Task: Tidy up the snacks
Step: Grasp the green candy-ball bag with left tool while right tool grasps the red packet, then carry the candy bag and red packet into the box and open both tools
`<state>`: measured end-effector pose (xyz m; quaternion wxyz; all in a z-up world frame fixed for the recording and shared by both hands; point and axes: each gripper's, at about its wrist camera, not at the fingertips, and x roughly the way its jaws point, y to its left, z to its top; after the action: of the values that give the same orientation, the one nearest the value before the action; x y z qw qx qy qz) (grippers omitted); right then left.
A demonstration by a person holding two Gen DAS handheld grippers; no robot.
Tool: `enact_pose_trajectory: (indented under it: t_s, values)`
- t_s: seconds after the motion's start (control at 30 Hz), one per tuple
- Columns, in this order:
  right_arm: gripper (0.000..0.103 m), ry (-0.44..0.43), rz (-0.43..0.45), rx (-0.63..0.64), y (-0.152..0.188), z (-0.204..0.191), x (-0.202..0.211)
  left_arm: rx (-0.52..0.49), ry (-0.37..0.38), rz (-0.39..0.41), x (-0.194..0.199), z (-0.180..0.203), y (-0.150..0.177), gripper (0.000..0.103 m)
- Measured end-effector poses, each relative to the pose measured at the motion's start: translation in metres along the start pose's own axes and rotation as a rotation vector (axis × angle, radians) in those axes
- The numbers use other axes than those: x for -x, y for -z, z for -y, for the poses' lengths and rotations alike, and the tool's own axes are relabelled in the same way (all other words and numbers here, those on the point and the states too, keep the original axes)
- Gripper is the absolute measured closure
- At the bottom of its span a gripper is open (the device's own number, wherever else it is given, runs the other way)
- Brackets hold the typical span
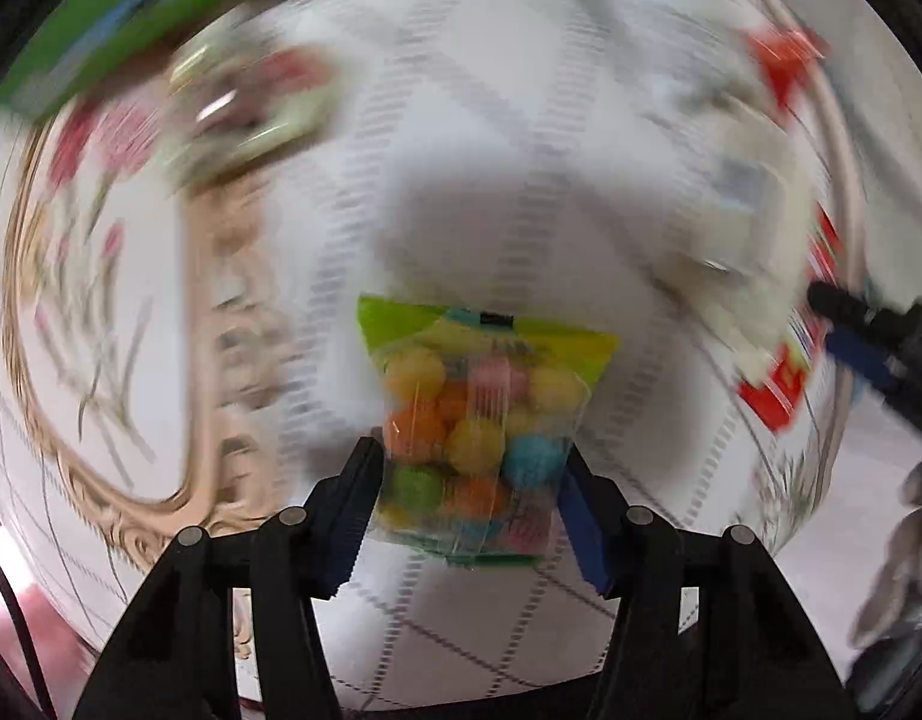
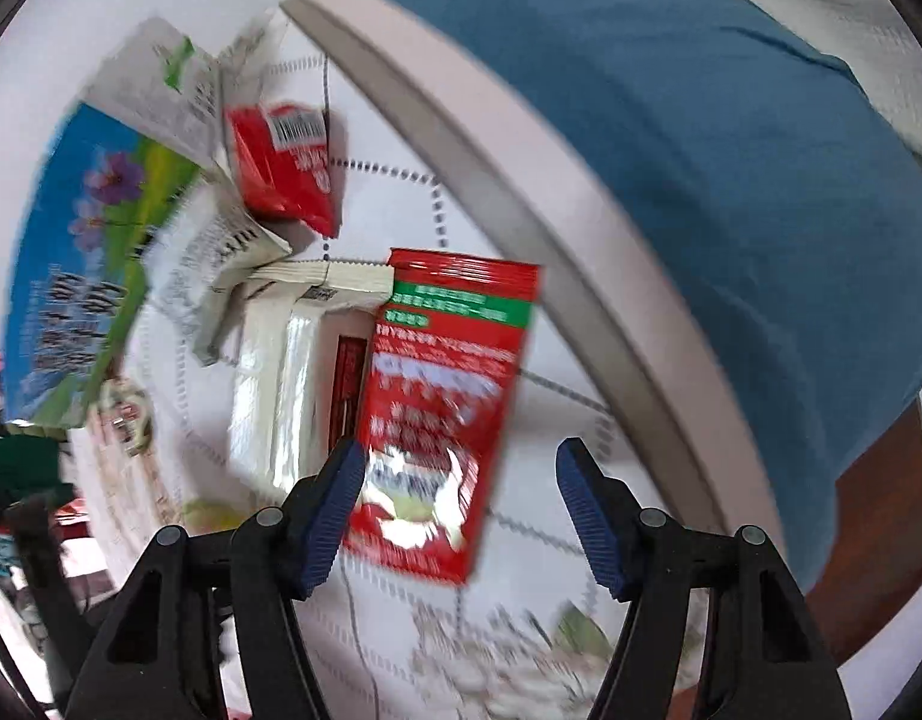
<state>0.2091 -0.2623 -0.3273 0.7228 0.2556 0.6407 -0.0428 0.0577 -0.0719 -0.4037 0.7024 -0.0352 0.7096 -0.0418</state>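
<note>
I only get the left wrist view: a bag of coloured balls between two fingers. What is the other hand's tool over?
Observer: The right gripper hangs over a red packet on the tablecloth.
Operator: Has it grabbed it?
Observer: No. Its fingers stand apart, and one is clear of the packet.
Operator: Anything else nearby?
Observer: A smaller red packet showing a barcode, beside a blue-and-green bag.

You find no legible text in either view. The large red packet carries white print on red and green bands, blurred beyond reading. The small red packet shows a barcode with unreadable digits. Dark print on the blue-green package is smeared.
</note>
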Motion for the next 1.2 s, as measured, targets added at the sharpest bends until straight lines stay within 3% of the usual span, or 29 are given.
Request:
enact_pose_trajectory:
  t_s: [0.1,0.17,0.47,0.57,0.6,0.63,0.77,0.83,0.9,1.0,1.2]
  values:
    - [0.034,0.071,0.010,0.059,-0.001,-0.018,-0.017,0.091,0.046,-0.005,-0.001,-0.021,-0.001,0.048]
    - [0.043,0.099,0.021,0.149,0.005,-0.031,-0.018,0.115,0.069,-0.003,-0.001,-0.027,-0.002,0.048]
    - [0.047,0.198,-0.100,0.594,0.076,-0.071,-0.022,0.100,0.064,-0.001,-0.020,-0.029,0.003,0.047]
    - [0.036,0.185,-0.111,0.542,0.076,-0.066,-0.024,0.110,0.061,0.003,-0.023,-0.033,0.003,0.047]
    - [0.028,0.175,-0.114,0.491,0.072,-0.060,-0.026,0.114,0.060,0.009,-0.022,-0.033,0.004,0.048]
    - [0.026,0.153,-0.114,0.435,0.068,-0.054,-0.026,0.120,0.059,0.014,-0.022,-0.036,0.000,0.051]
    - [0.028,0.115,-0.057,0.297,0.060,-0.044,-0.022,0.161,0.071,0.003,-0.012,-0.051,0.014,0.054]
    - [0.045,0.125,-0.034,0.305,0.060,-0.044,-0.018,0.181,0.093,-0.021,-0.014,-0.060,0.020,0.054]
    - [0.047,0.132,-0.035,0.377,0.066,-0.059,-0.016,0.179,0.117,-0.034,-0.017,-0.064,0.025,0.054]
    - [0.047,0.147,-0.050,0.490,0.080,-0.076,-0.017,0.168,0.112,-0.032,-0.022,-0.064,0.027,0.053]
    - [0.044,0.142,-0.066,0.471,0.078,-0.077,-0.020,0.130,0.048,-0.024,-0.029,-0.050,0.028,0.051]
